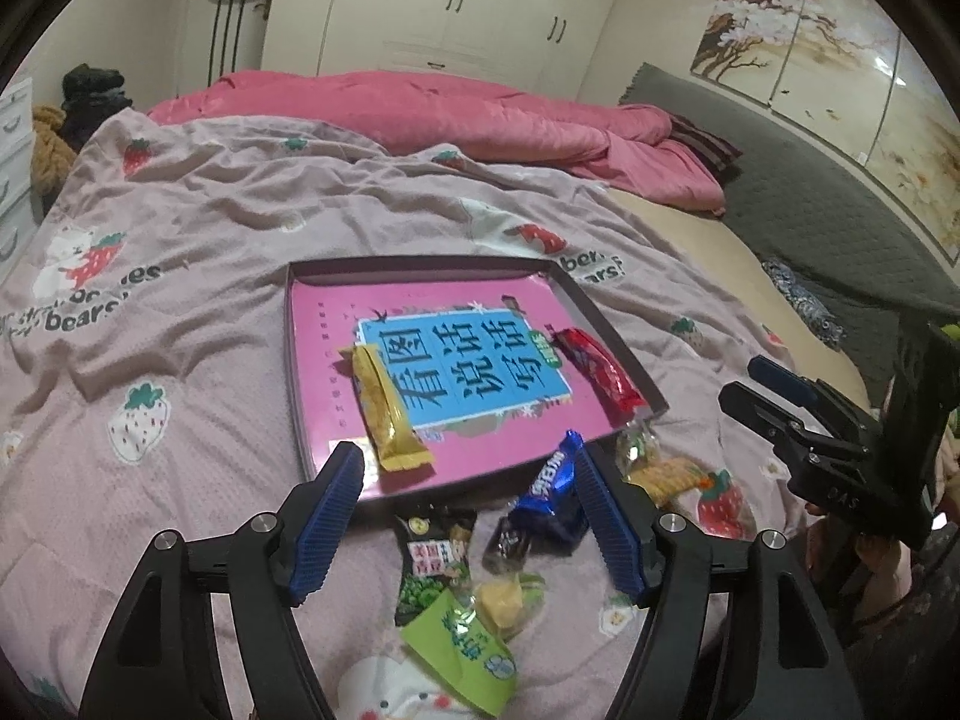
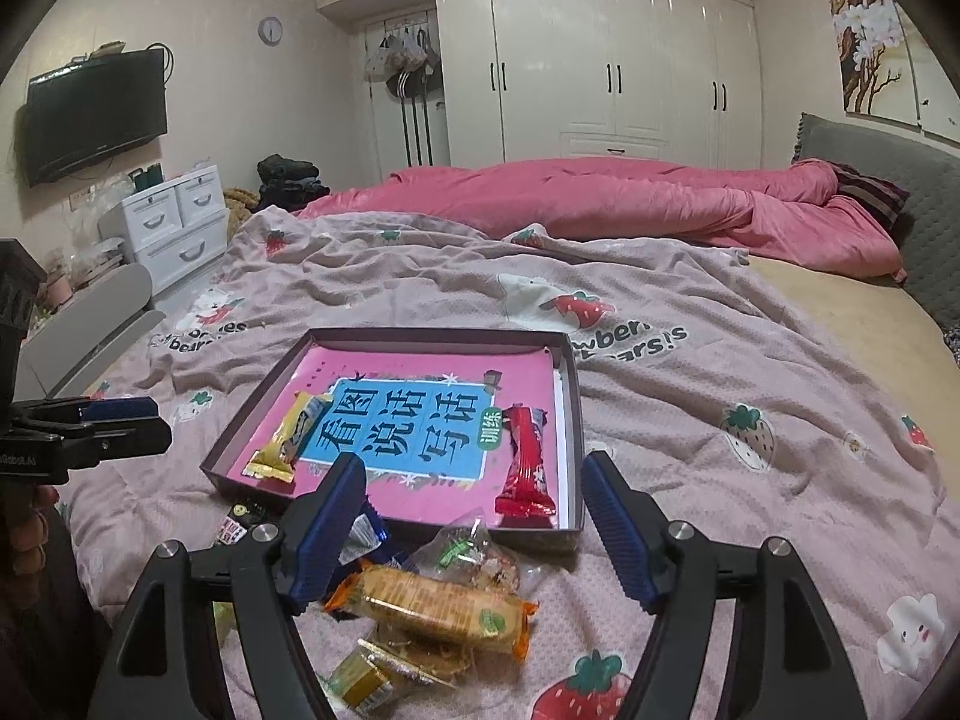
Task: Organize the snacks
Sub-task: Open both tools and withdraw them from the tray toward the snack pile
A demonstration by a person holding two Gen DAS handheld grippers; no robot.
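A shallow box tray [image 1: 420,267] [image 2: 573,396] with a pink book as its floor lies on the bedspread. In it lie a yellow bar [image 1: 387,414] [image 2: 288,435] at the left and a red bar [image 1: 600,369] [image 2: 527,462] at the right. Loose snacks lie in front of it: a blue packet [image 1: 555,489], a black-green packet [image 1: 432,564], a green packet [image 1: 462,654], a yellow candy [image 1: 501,597], an orange biscuit pack [image 2: 438,603] and a clear wrapped snack [image 2: 474,552]. My left gripper [image 1: 468,474] is open above the blue packet. My right gripper [image 2: 474,477] is open over the biscuit pack.
The pink strawberry bedspread [image 1: 210,228] is wrinkled. A pink duvet [image 2: 600,198] lies behind, and a grey headboard [image 2: 888,180] at the right. White drawers [image 2: 174,222] stand beside the bed at the left. The right gripper shows in the left wrist view [image 1: 780,402].
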